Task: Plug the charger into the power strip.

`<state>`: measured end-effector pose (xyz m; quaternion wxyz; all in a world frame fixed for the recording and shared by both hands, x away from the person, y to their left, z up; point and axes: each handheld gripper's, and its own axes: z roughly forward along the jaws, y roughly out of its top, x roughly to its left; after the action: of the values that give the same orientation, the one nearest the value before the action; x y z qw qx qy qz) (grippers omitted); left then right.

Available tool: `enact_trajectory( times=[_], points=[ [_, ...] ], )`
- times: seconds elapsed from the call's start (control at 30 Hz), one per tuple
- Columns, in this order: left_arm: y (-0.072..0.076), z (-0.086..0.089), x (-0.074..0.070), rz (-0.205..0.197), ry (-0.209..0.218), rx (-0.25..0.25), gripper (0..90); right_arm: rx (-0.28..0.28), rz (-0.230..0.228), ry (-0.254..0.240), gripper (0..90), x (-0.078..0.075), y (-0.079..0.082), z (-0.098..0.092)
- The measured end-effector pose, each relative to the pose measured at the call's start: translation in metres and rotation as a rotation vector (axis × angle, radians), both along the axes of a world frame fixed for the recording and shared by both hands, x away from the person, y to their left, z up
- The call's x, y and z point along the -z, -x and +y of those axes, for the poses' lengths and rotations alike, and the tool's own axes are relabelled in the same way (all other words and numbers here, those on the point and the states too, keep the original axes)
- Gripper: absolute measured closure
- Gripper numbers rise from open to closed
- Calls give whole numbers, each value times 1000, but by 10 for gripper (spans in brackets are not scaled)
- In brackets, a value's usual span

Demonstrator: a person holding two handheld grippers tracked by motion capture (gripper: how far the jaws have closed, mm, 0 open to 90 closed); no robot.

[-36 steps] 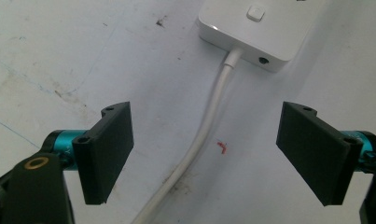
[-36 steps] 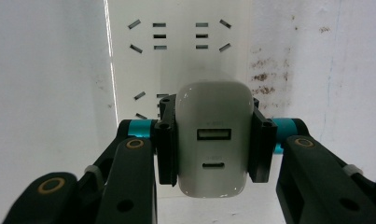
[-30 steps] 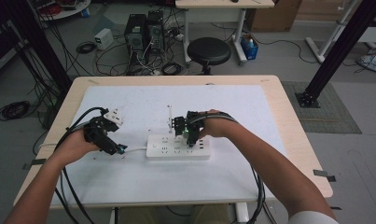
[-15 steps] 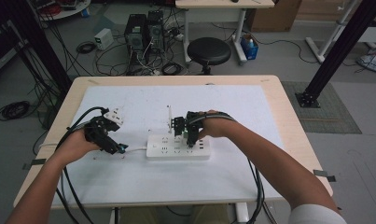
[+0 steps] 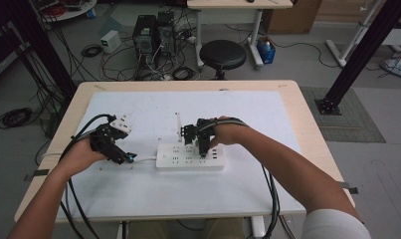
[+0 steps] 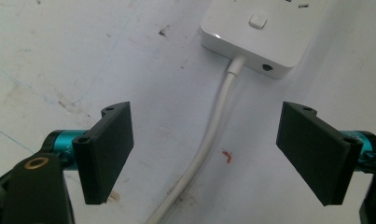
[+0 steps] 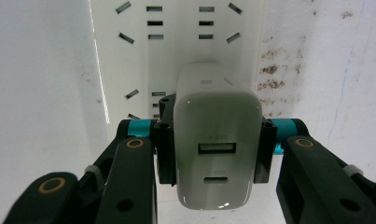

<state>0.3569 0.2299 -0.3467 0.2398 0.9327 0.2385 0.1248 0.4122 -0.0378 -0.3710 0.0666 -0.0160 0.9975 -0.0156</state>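
Observation:
A white power strip (image 5: 189, 156) lies on the white mat near the table's middle, its white cord (image 6: 212, 125) running left. My right gripper (image 5: 202, 144) hovers directly over the strip, shut on a white USB charger (image 7: 216, 154) whose two ports face the camera; the strip's sockets (image 7: 178, 23) lie just beyond it. My left gripper (image 5: 119, 155) sits left of the strip, low over the mat. Its jaws stand wide open on either side of the cord, with nothing held, and the strip's switch end (image 6: 259, 29) is just ahead.
The white mat (image 5: 153, 194) covers most of the wooden table (image 5: 307, 124). Black cables trail from both grippers off the front edge. Beyond the table are a black stool (image 5: 223, 54), computer towers (image 5: 153, 35) and tangled cables on the floor.

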Motion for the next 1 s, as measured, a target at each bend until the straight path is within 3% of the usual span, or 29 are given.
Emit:
enact_trajectory(
  times=[0.07,0.13,0.23,0.43,0.5,0.57,0.63,0.7,0.73,0.8,0.87,0.9,1.0],
  points=[
    [0,0,0,-2,-6,5,189,9,-45,-10,623,1,7,-1],
    [0,0,0,-2,-12,8,189,12,-45,-5,623,1,7,0],
    [-2,0,1,3,-5,4,189,6,-14,6,623,1,2,1],
    [-4,0,3,10,-11,8,189,1,5,88,624,1,-2,12],
    [-3,0,4,9,-6,3,189,12,19,82,624,1,-4,12],
    [-3,0,5,13,-13,10,189,39,66,51,623,1,-11,8],
    [-3,1,6,15,-11,8,189,32,43,51,624,2,-7,9],
    [-2,0,6,15,-7,5,189,-2,-33,58,624,3,4,9],
    [-2,0,6,14,-5,7,189,8,-59,49,624,4,8,8],
    [-2,0,6,16,-5,7,189,11,-62,34,623,4,8,6],
    [-1,0,6,12,-3,6,189,10,-48,31,624,4,7,6],
    [-1,1,5,13,-11,11,189,27,-5,21,624,4,1,6],
    [-2,3,7,18,-8,3,189,18,24,51,624,4,-5,10]
  ],
)
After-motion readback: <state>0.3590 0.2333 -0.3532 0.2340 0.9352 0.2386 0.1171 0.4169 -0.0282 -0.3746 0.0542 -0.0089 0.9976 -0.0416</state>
